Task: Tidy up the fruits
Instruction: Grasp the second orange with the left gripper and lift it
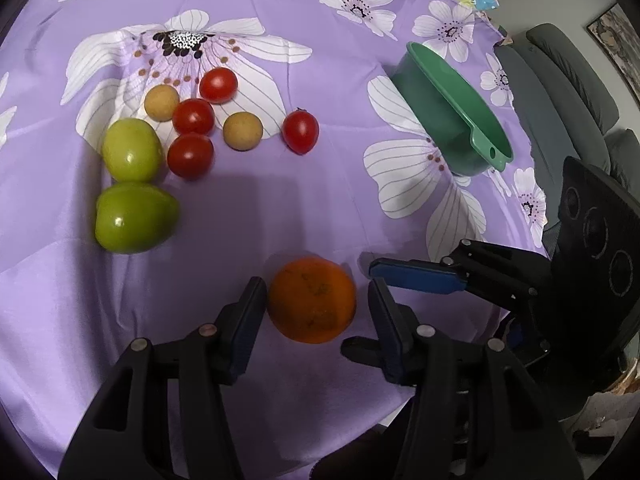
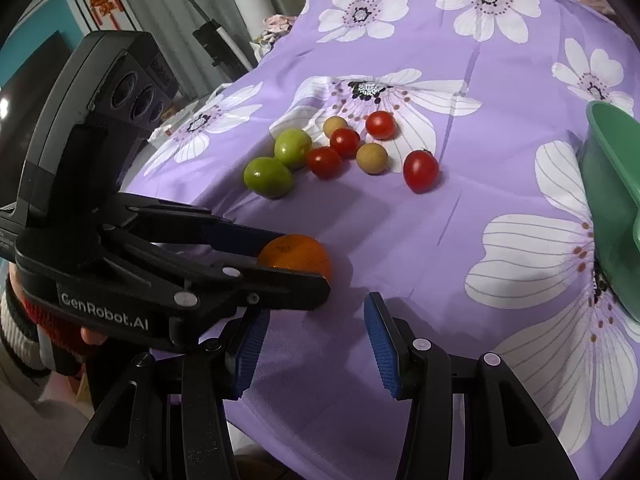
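An orange (image 1: 312, 300) lies on the purple flowered cloth between the fingers of my left gripper (image 1: 318, 286), which is open around it with small gaps on both sides. The orange also shows in the right wrist view (image 2: 298, 256), partly hidden by the left gripper (image 2: 292, 260). My right gripper (image 2: 316, 314) is open and empty, just right of the orange; one of its fingers (image 1: 416, 276) shows in the left wrist view. Two green fruits (image 1: 134, 184), several red cherry tomatoes (image 1: 192, 118) and two tan round fruits (image 1: 242, 131) lie farther out. A green bowl (image 1: 452, 108) stands at the right.
The table edge (image 1: 516, 92) runs along the right, with a grey sofa (image 1: 568, 72) beyond it. In the right wrist view the green bowl (image 2: 612, 200) is close at the right, and the cloth drops off at the left edge (image 2: 224, 92).
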